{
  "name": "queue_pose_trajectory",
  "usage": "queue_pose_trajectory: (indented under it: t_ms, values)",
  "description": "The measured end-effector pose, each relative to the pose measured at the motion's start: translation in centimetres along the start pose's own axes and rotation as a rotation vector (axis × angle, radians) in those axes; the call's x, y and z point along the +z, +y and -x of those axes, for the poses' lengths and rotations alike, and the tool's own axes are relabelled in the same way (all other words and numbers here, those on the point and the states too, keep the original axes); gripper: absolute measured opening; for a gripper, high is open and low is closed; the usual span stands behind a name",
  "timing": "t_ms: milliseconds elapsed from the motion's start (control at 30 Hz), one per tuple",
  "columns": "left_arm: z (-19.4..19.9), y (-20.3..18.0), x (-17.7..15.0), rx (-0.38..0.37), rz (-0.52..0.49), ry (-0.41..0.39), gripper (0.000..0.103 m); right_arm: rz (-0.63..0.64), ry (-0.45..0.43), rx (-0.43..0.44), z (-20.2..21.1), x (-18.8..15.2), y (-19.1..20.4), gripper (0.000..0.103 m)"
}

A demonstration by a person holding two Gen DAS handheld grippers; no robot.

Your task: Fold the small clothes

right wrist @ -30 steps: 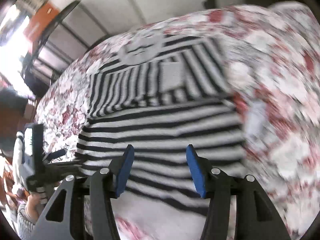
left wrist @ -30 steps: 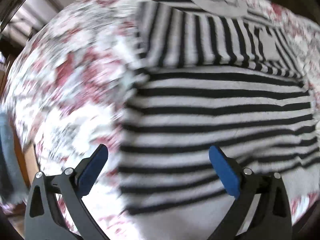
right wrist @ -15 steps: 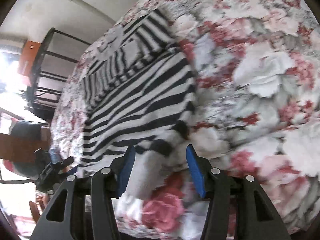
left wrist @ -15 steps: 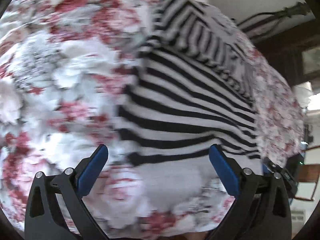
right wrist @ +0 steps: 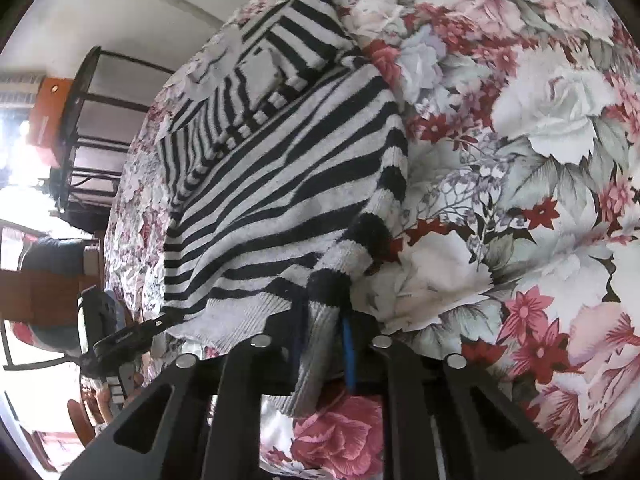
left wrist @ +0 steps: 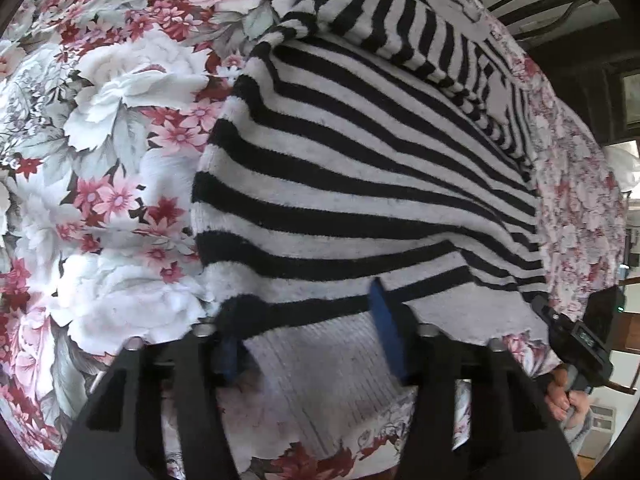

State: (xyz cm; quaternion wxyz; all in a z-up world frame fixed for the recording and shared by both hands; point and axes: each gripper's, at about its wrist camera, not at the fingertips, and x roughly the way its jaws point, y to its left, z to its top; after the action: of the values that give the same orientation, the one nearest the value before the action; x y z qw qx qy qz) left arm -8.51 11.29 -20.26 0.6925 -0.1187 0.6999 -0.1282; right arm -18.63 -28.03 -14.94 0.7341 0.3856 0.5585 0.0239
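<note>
A black-and-white striped knit sweater (left wrist: 360,184) lies on a floral bedspread (left wrist: 112,128), sleeves folded across its far part. My left gripper (left wrist: 308,336) sits at the near left hem corner with the grey ribbed hem (left wrist: 320,364) between its blue pads, jaws partly closed around it. My right gripper (right wrist: 322,340) is shut on the near right hem corner of the sweater (right wrist: 280,184), the fabric bunched between the pads. The right gripper also shows in the left wrist view (left wrist: 576,336), and the left gripper in the right wrist view (right wrist: 120,336).
The floral bedspread (right wrist: 540,160) covers the whole surface and drops off at the near edge. A dark metal rack (right wrist: 88,120) and an orange box (right wrist: 44,112) stand beyond the far side. A wooden chair (right wrist: 44,280) stands at the left.
Both grippers dropped to the sweater's near hem and closed: the right shut on the right corner, the left narrowed around the left corner. The hem bunched up.
</note>
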Motion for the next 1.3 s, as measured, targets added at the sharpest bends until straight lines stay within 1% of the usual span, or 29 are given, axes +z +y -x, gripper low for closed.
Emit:
queue_pose_trajectory:
  t_ms: [67, 100, 133, 200, 233, 333, 467, 500, 667, 800, 933, 1133, 1300]
  values:
    - [0.6, 0.1, -0.1, -0.022, 0.009, -0.013, 0.013, -0.004, -0.031, 0.031, 0.9, -0.2, 0.1, 0.012]
    - [1.0, 0.1, -0.2, -0.038, 0.01, -0.028, 0.012, -0.006, -0.049, 0.052, 1.5, -0.2, 0.2, 0.012]
    - [2.0, 0.0, -0.2, -0.065, 0.007, -0.063, 0.011, -0.012, -0.068, 0.078, 2.1, -0.2, 0.3, 0.012]
    - [3.5, -0.3, -0.2, -0.094, 0.001, -0.114, 0.01, -0.023, -0.087, 0.108, 2.9, -0.1, 0.3, 0.011]
    - [4.5, -0.5, -0.2, -0.133, 0.001, -0.149, 0.01, -0.036, -0.099, 0.13, 3.4, -0.1, 0.3, 0.011]
    - [6.5, -0.9, 0.0, -0.199, 0.004, -0.215, 0.01, -0.087, -0.126, 0.212, 4.6, 0.6, -0.3, 0.01]
    - [7.7, -2.0, 1.1, -0.245, -0.005, -0.277, 0.01, -0.171, -0.139, 0.299, 5.3, 1.6, -1.4, 0.009]
    - [7.9, -2.5, 1.6, -0.247, -0.014, -0.289, 0.01, -0.179, -0.141, 0.306, 5.3, 1.9, -1.4, 0.009]
    - [8.9, -4.7, 3.9, -0.205, -0.052, -0.35, 0.01, -0.189, -0.162, 0.328, 5.3, 4.3, -0.7, 0.009]
    - [9.3, -5.6, 6.6, -0.194, -0.038, -0.388, 0.01, -0.203, -0.185, 0.346, 5.2, 7.1, 0.1, 0.009]
    - [9.4, -6.8, 10.0, -0.168, -0.028, -0.428, 0.01, -0.197, -0.21, 0.354, 4.5, 10.8, 1.9, 0.009]
    - [9.2, -7.2, 14.8, -0.187, 0.015, -0.459, 0.01, -0.216, -0.223, 0.376, 2.4, 15.3, 3.3, 0.009]
    - [8.3, -6.9, 18.2, -0.211, 0.059, -0.454, 0.01, -0.245, -0.225, 0.385, 0.3, 18.5, 3.7, 0.009]
